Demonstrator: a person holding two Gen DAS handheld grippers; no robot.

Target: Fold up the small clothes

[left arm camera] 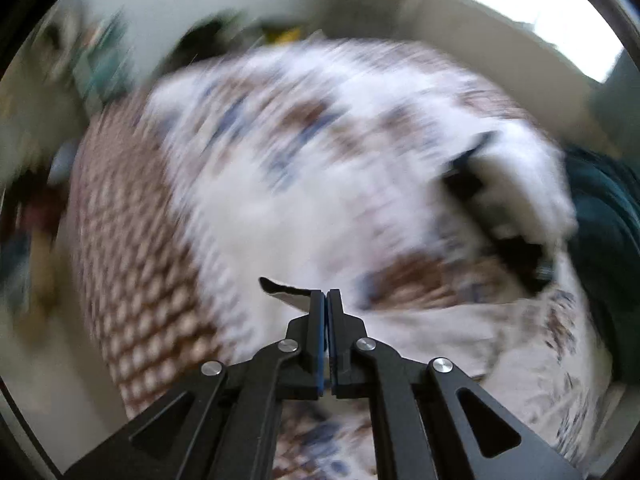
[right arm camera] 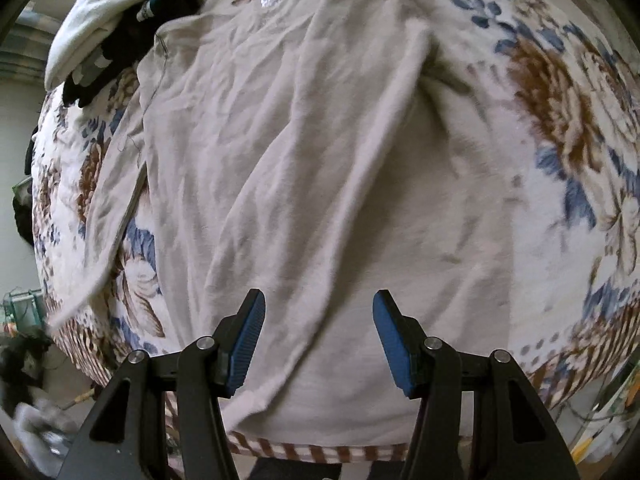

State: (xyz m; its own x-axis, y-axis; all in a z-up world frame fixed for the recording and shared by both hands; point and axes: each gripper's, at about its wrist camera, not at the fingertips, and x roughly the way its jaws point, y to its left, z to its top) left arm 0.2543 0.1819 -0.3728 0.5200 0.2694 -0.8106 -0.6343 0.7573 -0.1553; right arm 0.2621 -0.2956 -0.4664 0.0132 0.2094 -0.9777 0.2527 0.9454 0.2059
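Note:
A pale beige garment (right arm camera: 304,168) lies crumpled and spread on a floral blanket (right arm camera: 560,92). My right gripper (right arm camera: 319,300) is open just above the garment's near part, its blue pads (right arm camera: 248,340) apart with nothing between them. My left gripper (left arm camera: 325,294) is shut; the left wrist view is heavily blurred by motion. A thin dark-edged flap (left arm camera: 286,292) sticks out beside its tips; I cannot tell whether it is pinched. The beige garment shows at lower right in that view (left arm camera: 460,332).
A heap of white and dark clothes (right arm camera: 104,40) sits at the blanket's far left corner; it shows blurred in the left wrist view (left arm camera: 508,192). A dark green cloth (left arm camera: 604,232) lies at right. The bed's striped edge (right arm camera: 304,450) is close below my right gripper.

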